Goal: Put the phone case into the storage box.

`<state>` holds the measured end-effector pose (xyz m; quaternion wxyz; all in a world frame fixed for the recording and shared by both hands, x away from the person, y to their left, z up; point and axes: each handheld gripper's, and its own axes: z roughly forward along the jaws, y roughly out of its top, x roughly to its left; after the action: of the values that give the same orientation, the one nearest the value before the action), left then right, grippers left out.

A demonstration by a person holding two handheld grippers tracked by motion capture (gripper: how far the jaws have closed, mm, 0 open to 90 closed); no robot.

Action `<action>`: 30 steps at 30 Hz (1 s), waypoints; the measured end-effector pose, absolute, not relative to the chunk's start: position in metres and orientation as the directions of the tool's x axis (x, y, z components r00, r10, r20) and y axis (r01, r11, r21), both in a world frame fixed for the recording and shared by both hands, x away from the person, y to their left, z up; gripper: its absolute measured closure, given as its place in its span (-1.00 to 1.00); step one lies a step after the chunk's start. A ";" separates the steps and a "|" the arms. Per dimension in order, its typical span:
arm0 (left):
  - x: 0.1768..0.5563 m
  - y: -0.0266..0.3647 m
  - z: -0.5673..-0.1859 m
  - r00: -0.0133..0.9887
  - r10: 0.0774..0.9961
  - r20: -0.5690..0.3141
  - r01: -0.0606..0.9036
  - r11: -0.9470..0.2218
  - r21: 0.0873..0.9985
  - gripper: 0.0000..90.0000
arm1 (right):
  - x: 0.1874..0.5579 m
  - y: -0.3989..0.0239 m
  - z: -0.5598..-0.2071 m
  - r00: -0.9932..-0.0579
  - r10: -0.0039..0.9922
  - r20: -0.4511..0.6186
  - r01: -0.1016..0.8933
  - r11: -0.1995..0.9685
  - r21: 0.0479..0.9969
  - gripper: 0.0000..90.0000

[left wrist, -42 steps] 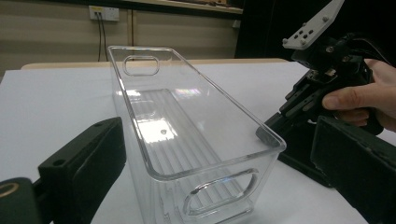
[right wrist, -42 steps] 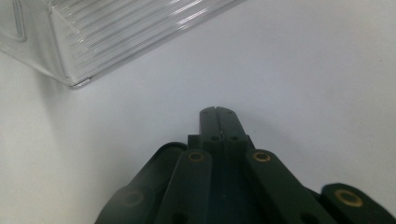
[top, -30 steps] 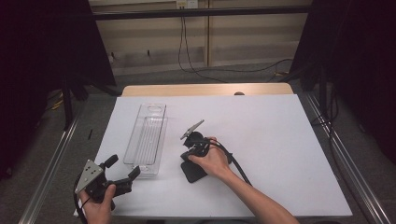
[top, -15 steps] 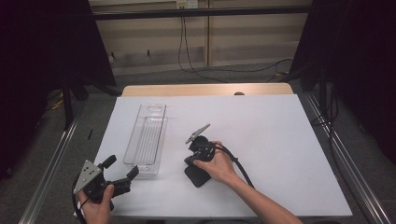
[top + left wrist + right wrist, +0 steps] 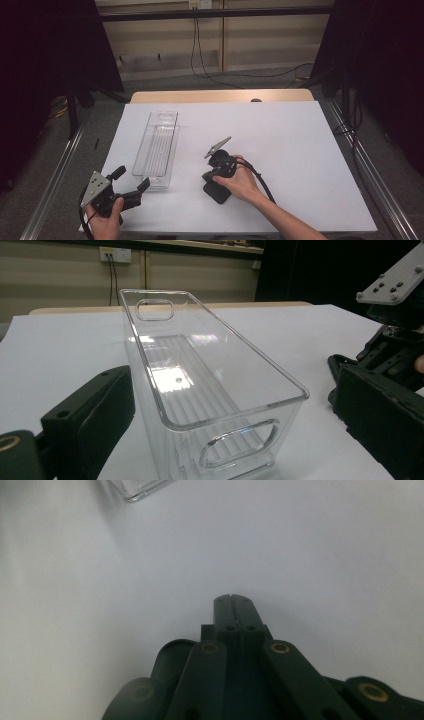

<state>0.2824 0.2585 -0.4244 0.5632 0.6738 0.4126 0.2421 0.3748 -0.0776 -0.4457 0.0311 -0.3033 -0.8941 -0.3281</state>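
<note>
We are noting a clear ribbed plastic bin point(image 5: 156, 149) lying left of centre on white paper point(image 5: 300, 150), left gripper point(image 5: 131, 187) gaping around its near end, right gripper point(image 5: 234, 600) pressing its matte black jaws together, holding nothing.

A white-topped table point(image 5: 300, 150) with a strip of bare wood along its far edge carries a long clear plastic bin point(image 5: 156, 149), which stands directly on the white surface left of centre, lengthwise from near to far, open side up and empty, a cut-out handle in each short end wall. To the right of the bin, near it but apart, the right gripper point(image 5: 216, 192) rests on the surface in a person's hand. The left gripper point(image 5: 131, 182) sits at the bin's near end, at the table's front left corner.
</note>
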 end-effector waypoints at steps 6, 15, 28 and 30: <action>0.283 0.258 -0.424 0.543 0.828 -0.139 0.284 -0.025 0.959 -0.93 | 0.368 -0.082 -0.444 -0.817 0.519 0.251 0.559 0.610 0.562 1.00; 0.283 0.258 -0.425 0.544 0.828 -0.141 0.284 -0.024 0.959 -0.93 | 0.362 -0.083 -0.443 -0.823 0.508 0.254 0.553 0.618 0.559 1.00; 0.282 0.258 -0.424 0.545 0.827 -0.136 0.281 -0.028 0.959 -0.93 | 0.347 -0.082 -0.444 -0.838 0.474 0.269 0.536 0.629 0.563 1.00; 0.283 0.258 -0.424 0.546 0.826 -0.138 0.283 -0.026 0.959 -0.93 | 0.345 -0.085 -0.444 -0.840 0.472 0.270 0.535 0.629 0.564 1.00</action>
<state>0.2828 0.2575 -0.4241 0.5639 0.6745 0.4111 0.2411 0.3454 -0.0847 -0.4439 0.0480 -0.2791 -0.9013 -0.3278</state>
